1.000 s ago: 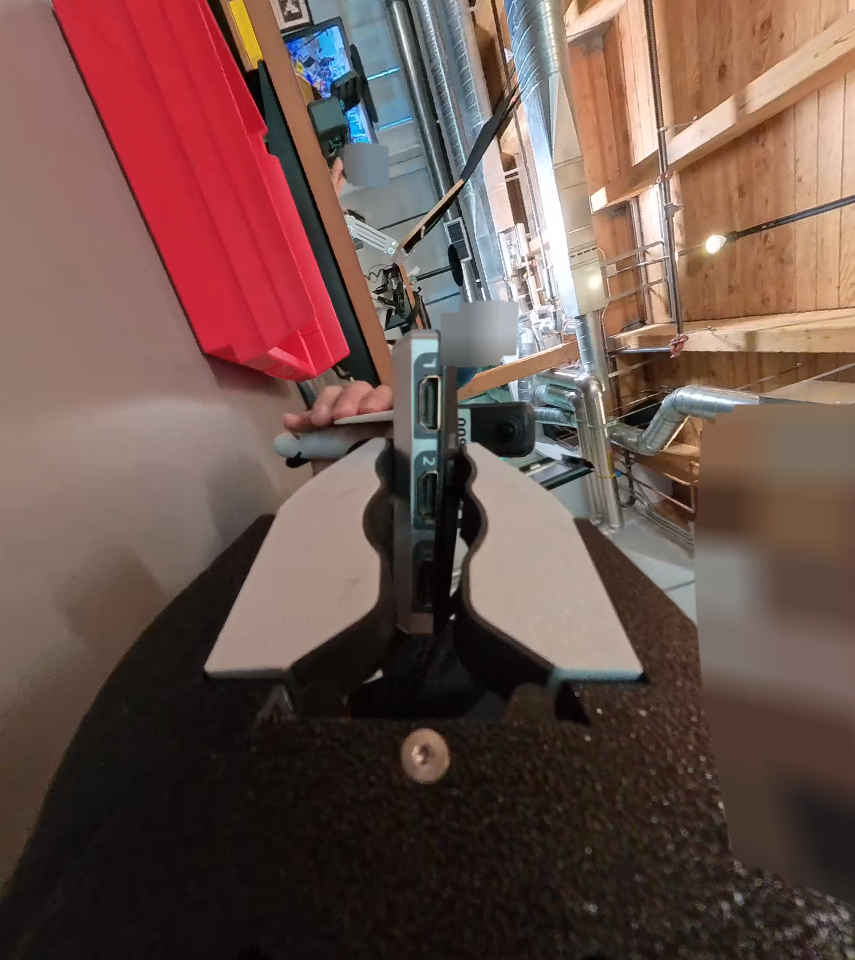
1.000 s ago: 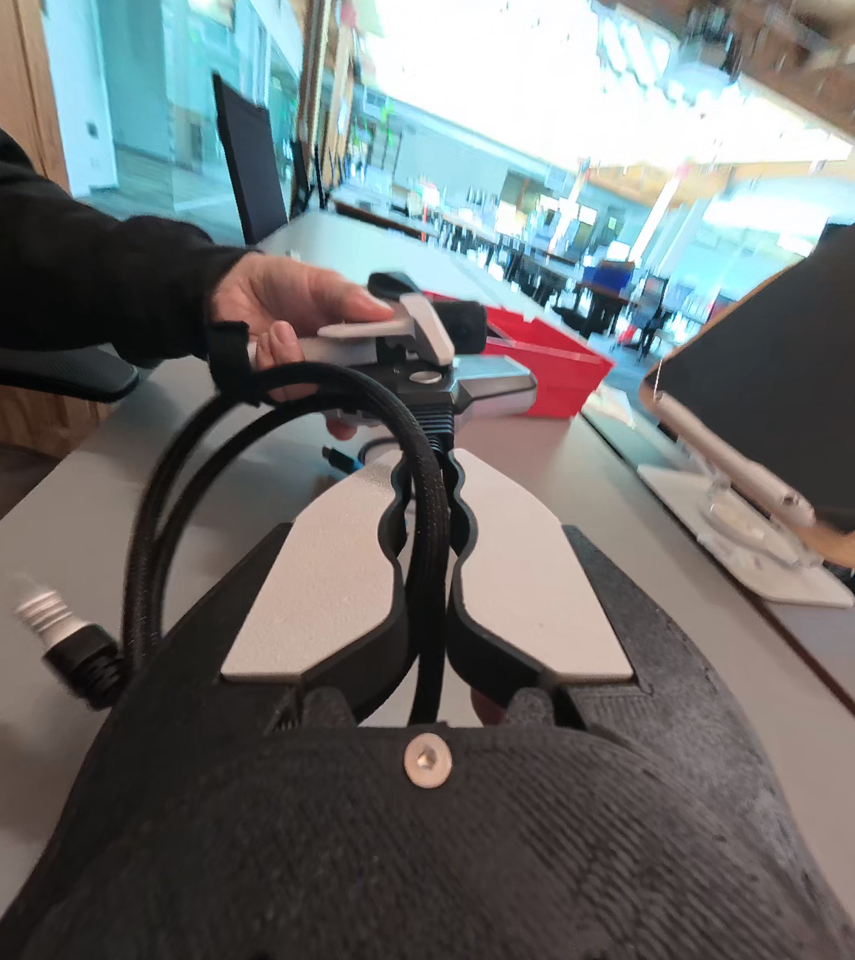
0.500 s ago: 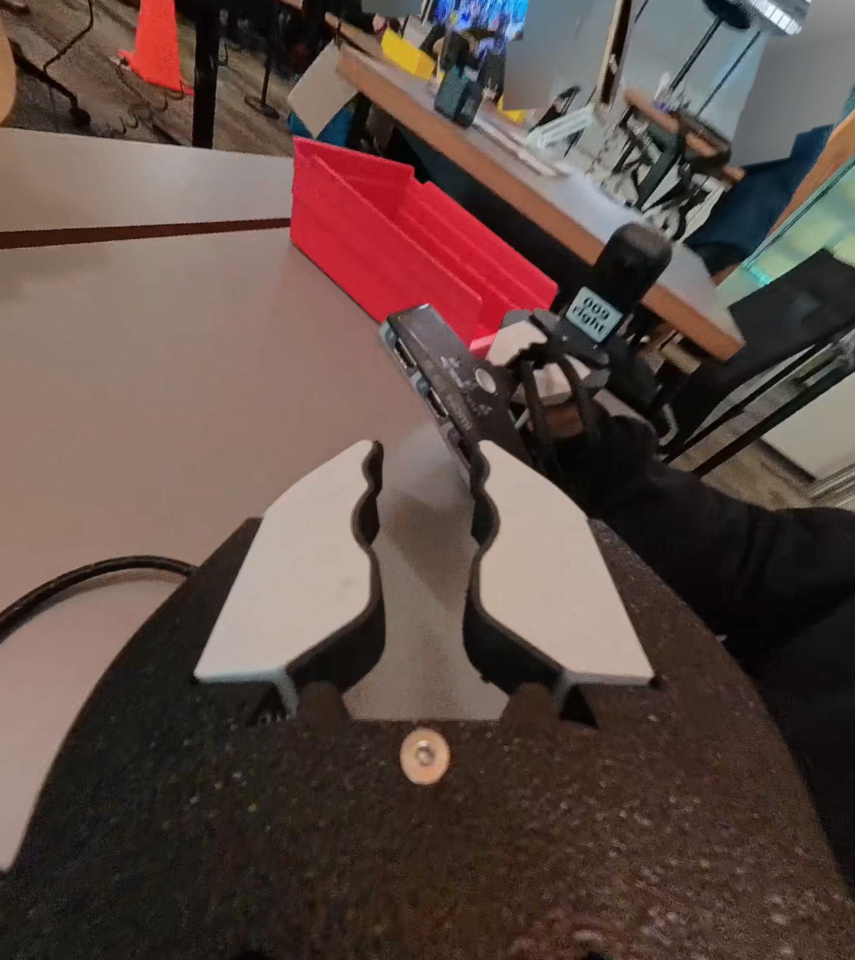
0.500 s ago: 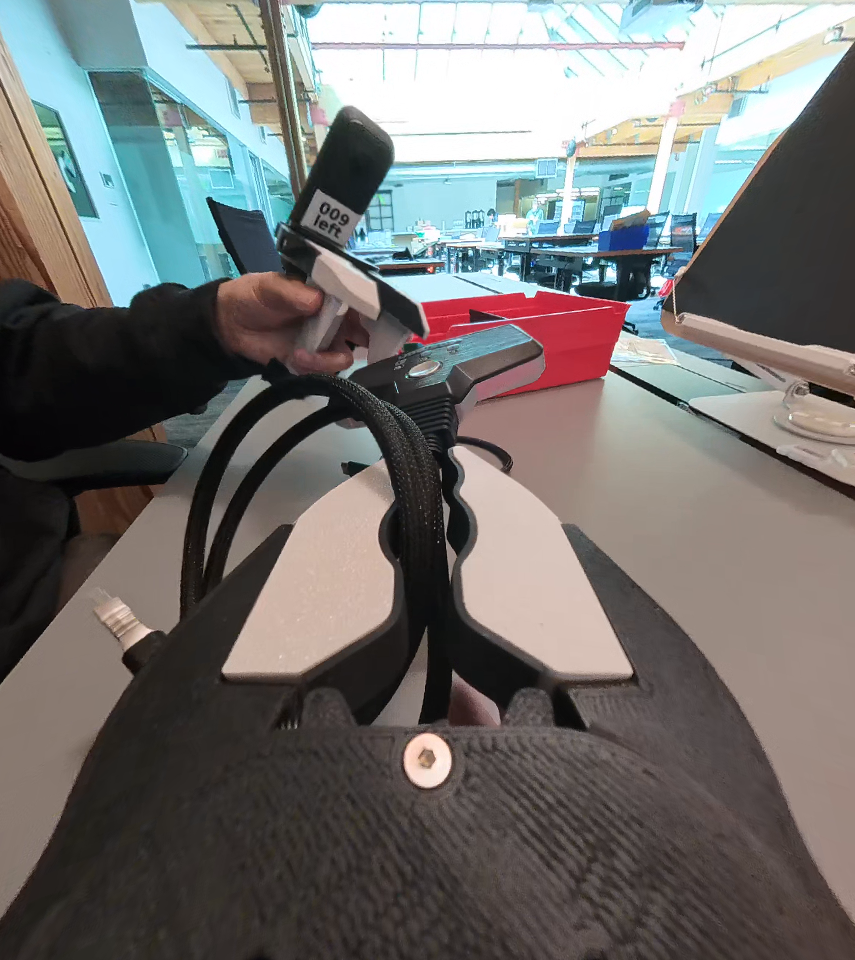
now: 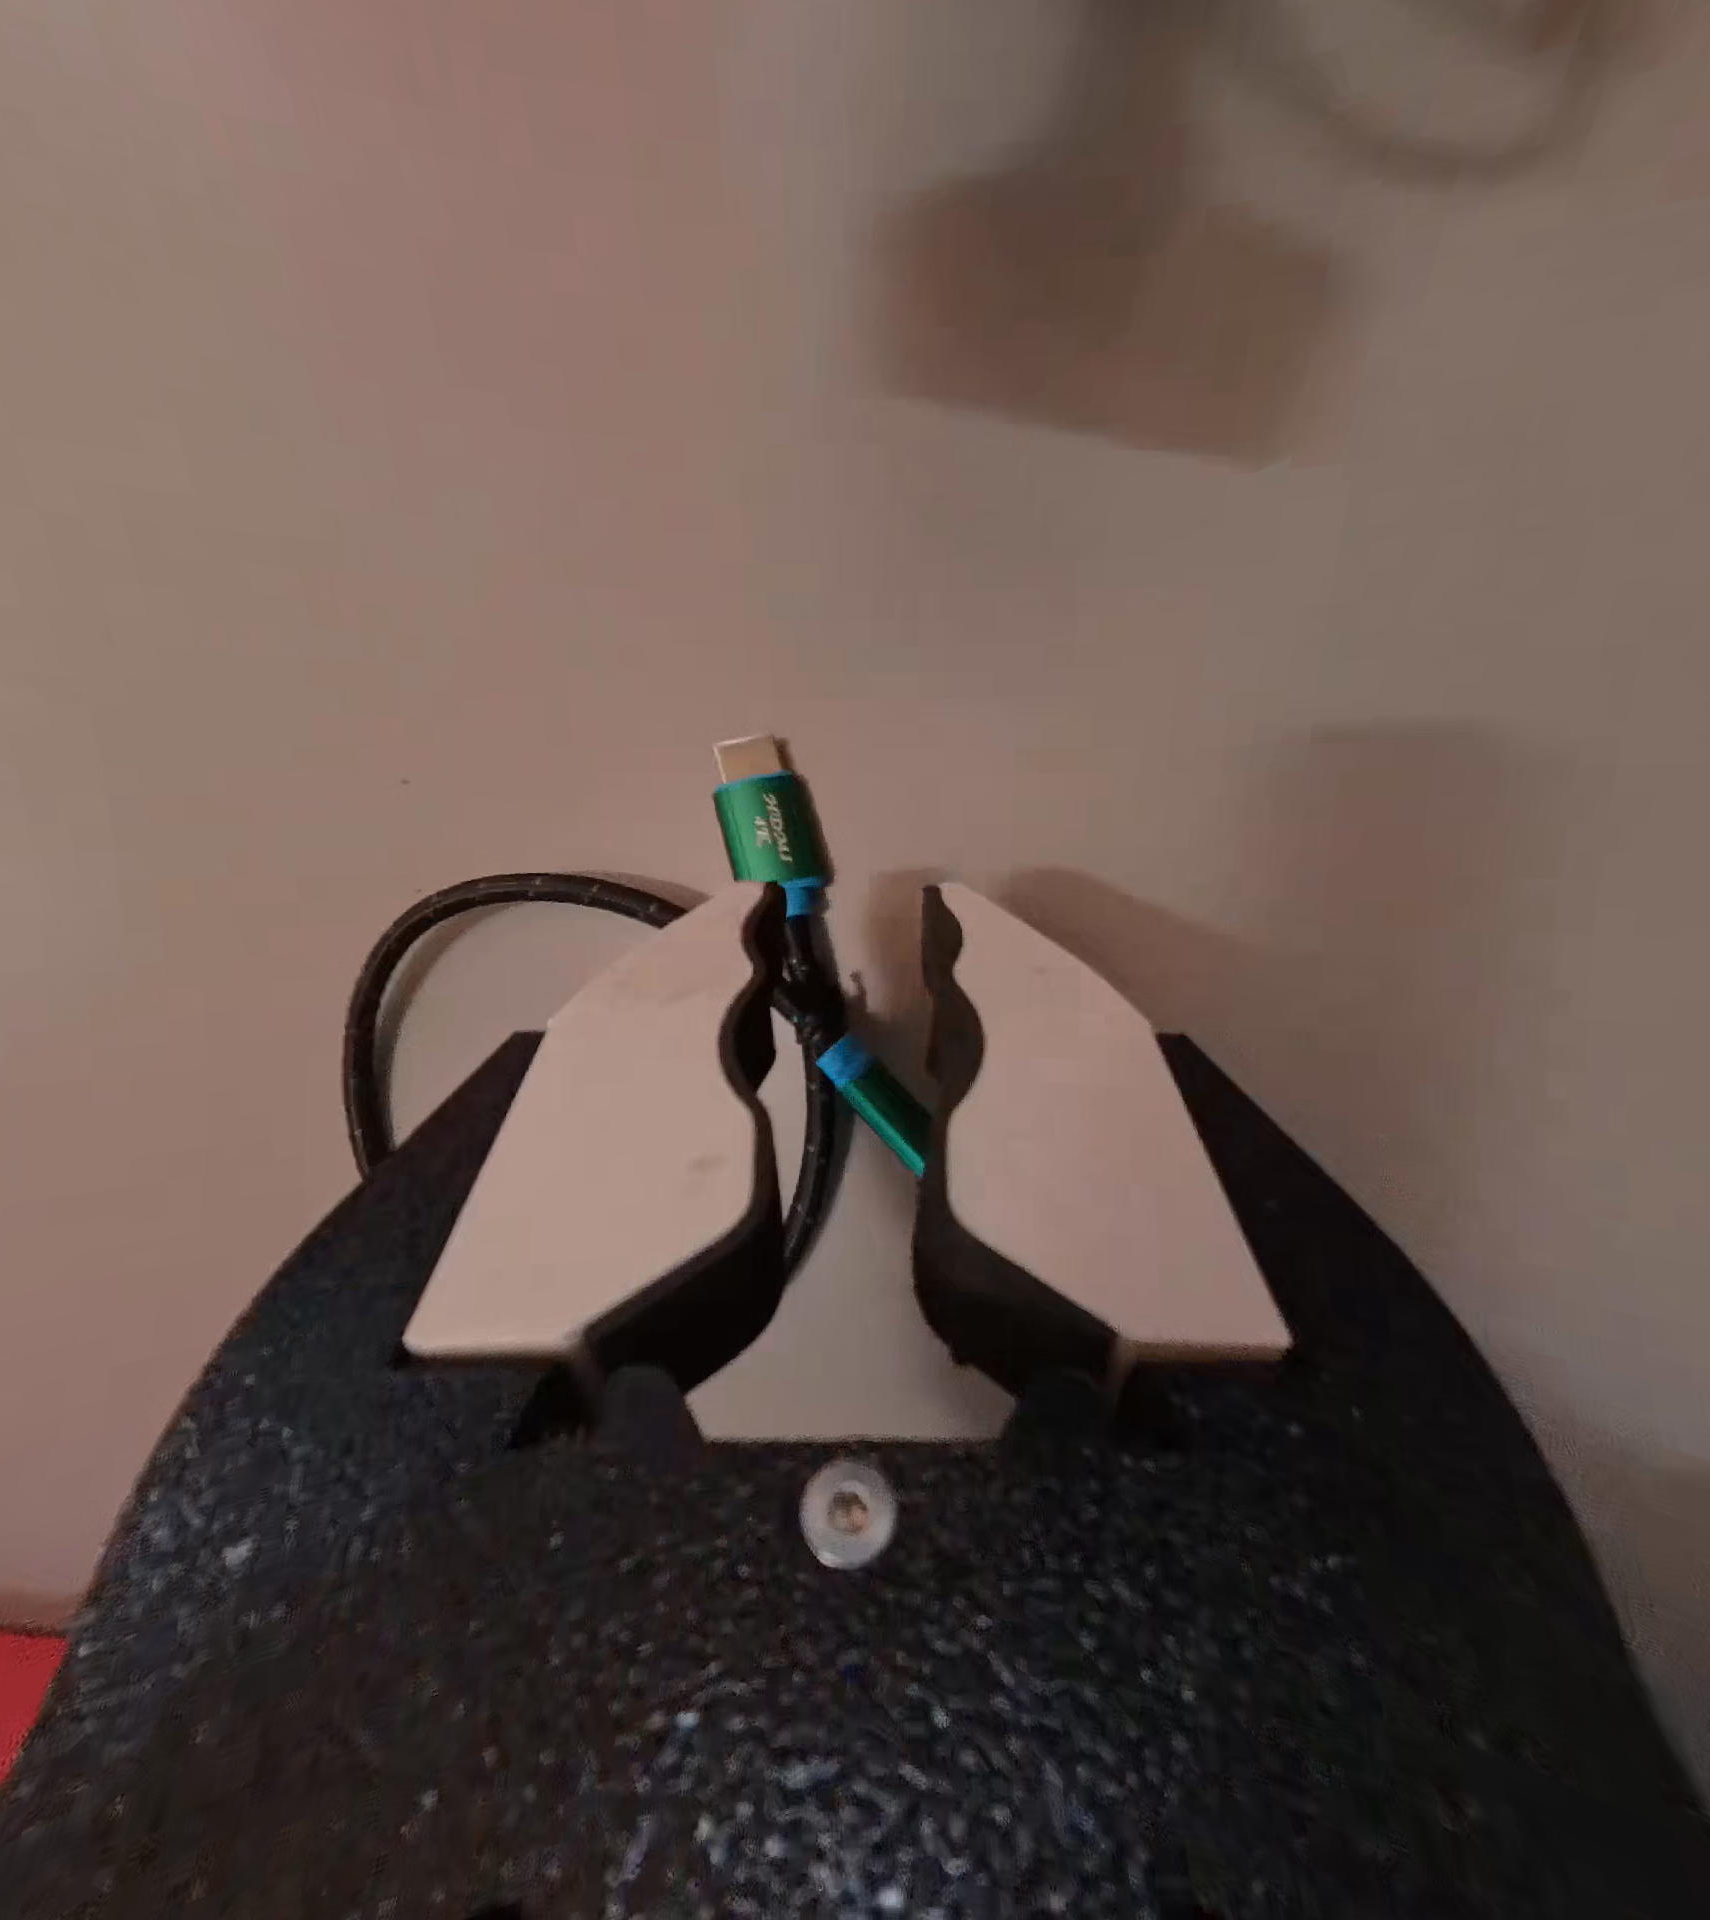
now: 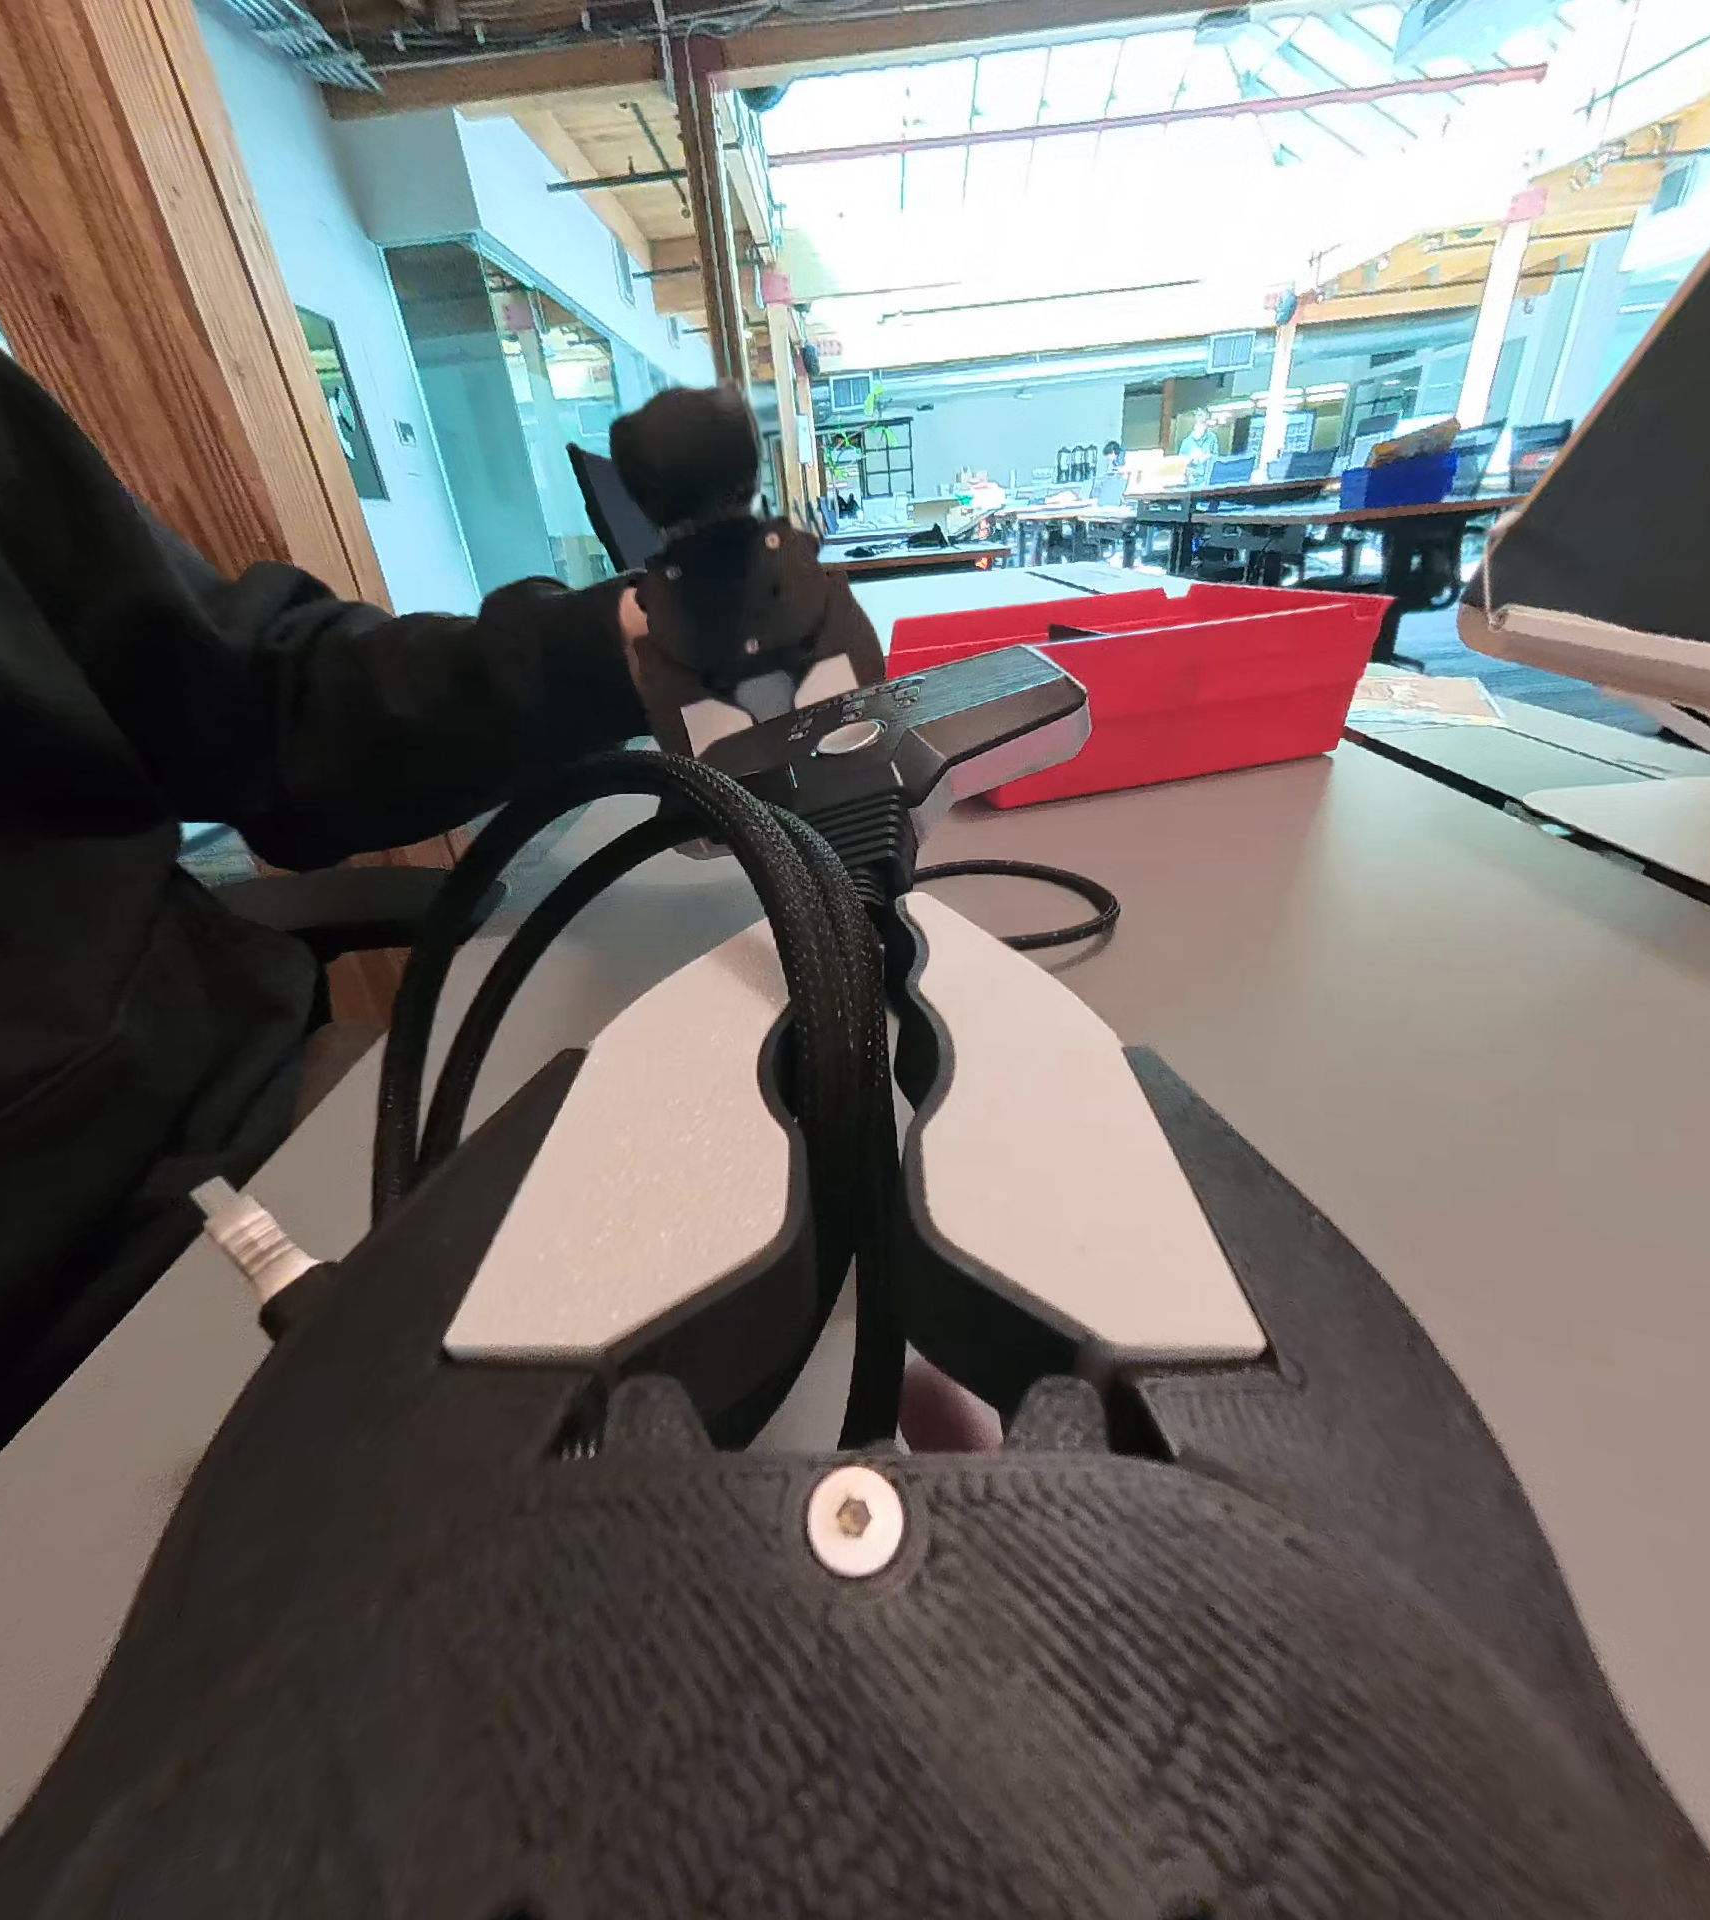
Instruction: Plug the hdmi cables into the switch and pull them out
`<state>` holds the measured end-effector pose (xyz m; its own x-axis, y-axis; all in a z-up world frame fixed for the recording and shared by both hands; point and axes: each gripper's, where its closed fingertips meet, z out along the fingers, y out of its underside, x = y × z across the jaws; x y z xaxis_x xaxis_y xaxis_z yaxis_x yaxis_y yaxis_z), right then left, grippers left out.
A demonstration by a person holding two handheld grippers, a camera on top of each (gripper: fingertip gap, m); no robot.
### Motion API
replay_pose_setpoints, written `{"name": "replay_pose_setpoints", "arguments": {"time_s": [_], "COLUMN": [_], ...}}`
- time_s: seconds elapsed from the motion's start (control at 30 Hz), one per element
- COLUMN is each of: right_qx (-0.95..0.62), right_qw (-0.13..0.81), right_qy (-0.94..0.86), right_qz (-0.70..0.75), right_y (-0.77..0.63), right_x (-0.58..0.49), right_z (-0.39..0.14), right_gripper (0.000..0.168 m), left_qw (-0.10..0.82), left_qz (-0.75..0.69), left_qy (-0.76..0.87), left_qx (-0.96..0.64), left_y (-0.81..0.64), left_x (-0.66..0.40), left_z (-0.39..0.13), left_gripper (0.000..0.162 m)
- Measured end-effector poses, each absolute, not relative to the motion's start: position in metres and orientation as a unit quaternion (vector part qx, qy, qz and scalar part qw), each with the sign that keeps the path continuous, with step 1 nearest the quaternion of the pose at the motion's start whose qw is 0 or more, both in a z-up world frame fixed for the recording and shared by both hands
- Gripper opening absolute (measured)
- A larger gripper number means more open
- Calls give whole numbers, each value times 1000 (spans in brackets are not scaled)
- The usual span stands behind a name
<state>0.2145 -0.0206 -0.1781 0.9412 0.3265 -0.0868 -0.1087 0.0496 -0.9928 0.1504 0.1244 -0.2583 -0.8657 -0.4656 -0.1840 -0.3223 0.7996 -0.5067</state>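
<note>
L gripper (image 5: 843,904) apart, over green-plug cable (image 5: 770,826) | R gripper (image 6: 895,925) clamped on switch's cable (image 6: 835,997)

My left claw (image 5: 846,914) pointed down at the grey counter (image 5: 311,468), its fingers (image 5: 643,1122) spread apart. Between them lay a thin black cable (image 5: 809,1122), looping out left, with two green plugs: one (image 5: 766,821) just past the fingertips, the other (image 5: 887,1117) against the right finger.
</note>
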Motion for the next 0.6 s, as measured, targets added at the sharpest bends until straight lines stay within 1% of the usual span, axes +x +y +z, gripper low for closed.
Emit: {"name": "replay_pose_setpoints", "arguments": {"time_s": [0.07,0.17,0.43,0.6], "right_qx": [-668,-657,-654,-655], "right_qw": [724,733,735,734], "right_qy": [-74,-73,-76,-77], "right_qz": [155,161,161,160], "right_y": [-24,-27,-28,-28], "right_x": [217,217,217,216], "right_z": [-179,-175,-175,-175], "right_gripper": [12,12,12,12], "left_qw": [145,147,153,128], "left_qz": [-206,-175,-84,-85], "left_qy": [945,950,959,953], "left_qx": [-207,-212,-223,-260], "left_y": [128,132,147,149], "left_x": [154,163,162,165], "left_z": [-271,-282,-295,-297], "left_gripper": [26,20,22,14]}}
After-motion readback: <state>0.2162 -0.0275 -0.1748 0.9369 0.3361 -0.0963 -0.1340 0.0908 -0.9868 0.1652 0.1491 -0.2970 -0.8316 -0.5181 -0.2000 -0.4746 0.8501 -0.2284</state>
